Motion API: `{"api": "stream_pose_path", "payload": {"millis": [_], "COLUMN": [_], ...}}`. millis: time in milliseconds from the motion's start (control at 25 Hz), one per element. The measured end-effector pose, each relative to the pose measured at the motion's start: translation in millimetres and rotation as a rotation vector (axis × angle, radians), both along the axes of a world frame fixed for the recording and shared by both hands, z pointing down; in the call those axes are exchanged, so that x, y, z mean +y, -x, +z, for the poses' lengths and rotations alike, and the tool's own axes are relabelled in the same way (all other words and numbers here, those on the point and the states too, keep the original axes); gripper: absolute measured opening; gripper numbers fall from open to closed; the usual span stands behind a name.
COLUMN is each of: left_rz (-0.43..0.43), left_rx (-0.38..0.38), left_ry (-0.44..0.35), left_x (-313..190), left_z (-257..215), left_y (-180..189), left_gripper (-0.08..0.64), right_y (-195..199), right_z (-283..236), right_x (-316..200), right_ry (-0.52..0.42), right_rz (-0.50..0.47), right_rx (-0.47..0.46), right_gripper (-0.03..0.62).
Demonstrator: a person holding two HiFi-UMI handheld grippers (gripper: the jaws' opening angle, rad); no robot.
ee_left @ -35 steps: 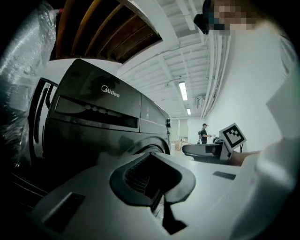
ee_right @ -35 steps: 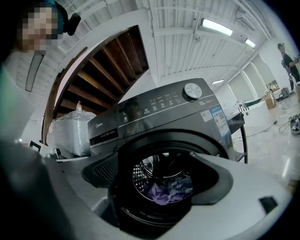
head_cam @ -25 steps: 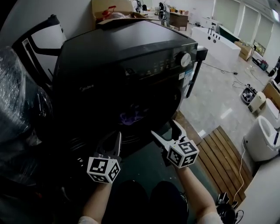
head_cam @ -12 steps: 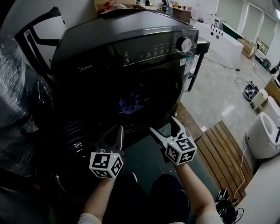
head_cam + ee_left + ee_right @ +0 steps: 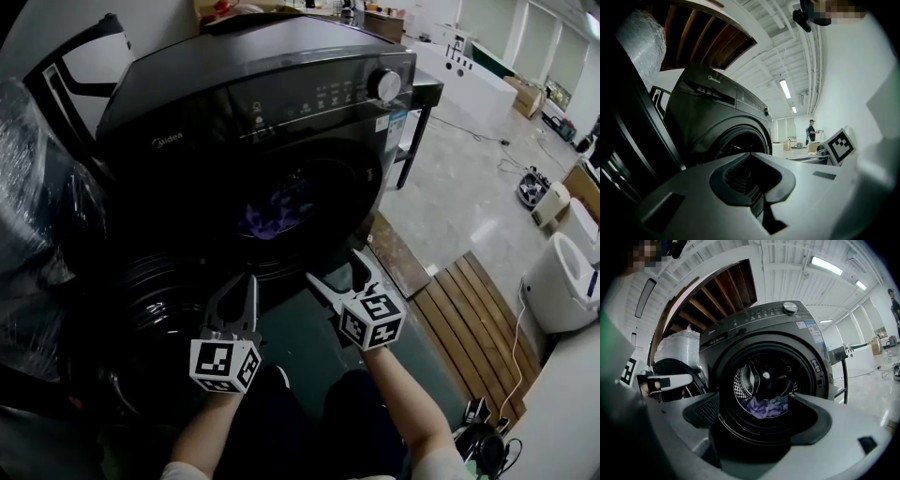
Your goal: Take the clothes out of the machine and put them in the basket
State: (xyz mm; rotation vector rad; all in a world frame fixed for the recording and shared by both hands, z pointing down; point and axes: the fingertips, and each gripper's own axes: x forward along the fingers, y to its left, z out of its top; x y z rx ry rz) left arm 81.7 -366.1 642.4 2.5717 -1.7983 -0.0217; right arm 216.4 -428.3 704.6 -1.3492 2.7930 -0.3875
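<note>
A black front-loading washing machine [image 5: 281, 94] stands with its round door [image 5: 155, 300] swung open to the left. Purple clothes [image 5: 267, 214] lie in the bottom of the drum, and the right gripper view shows the same clothes [image 5: 766, 408] behind the dark door ring. My right gripper [image 5: 337, 269] is open and empty, a short way in front of the opening and pointing at it [image 5: 757, 420]. My left gripper [image 5: 236, 286] hangs lower left of the opening, near the door. Its jaws meet with nothing between them [image 5: 754, 180]. No basket shows in any view.
A plastic-wrapped bulk [image 5: 33, 197] and a black chair frame [image 5: 70, 84] stand left of the machine. A wooden slat platform [image 5: 478, 323] and a white appliance [image 5: 562, 281] sit at the right. A dark mat [image 5: 309, 352] covers the floor under the grippers. A person [image 5: 811, 130] stands far off.
The head view has dipped and moved closer, so more of the machine's front and drum shows. Both grippers keep roughly their places before the opening; the right one drifted slightly left.
</note>
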Motion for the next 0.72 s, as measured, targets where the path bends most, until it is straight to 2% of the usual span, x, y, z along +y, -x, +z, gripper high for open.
{"api": "stream_pose_path", "payload": {"millis": [320, 560, 720], "left_rz": [0.025, 0.049, 0.077], "left_rx": [-0.011, -0.04, -0.015], "left_ry": [-0.017, -0.04, -0.038], "left_x": [2.2, 1.4, 2.7], "left_z": [1.8, -4.1, -5.8], "left_y": [-3.0, -5.6, -5.6], "left_gripper": [0.017, 0.017, 0.017], "right_y": [19.7, 43.8, 60.0], "right_z": [12.6, 45.8, 66.6], "right_x": [-20.3, -46.9, -65.7], "right_ry": [0.012, 0.044, 0.081], "right_rz": [-0.01, -0.056, -0.071], "right_rx": [0.013, 0.026, 0.043], "right_gripper": [0.446, 0.442, 0.442]}}
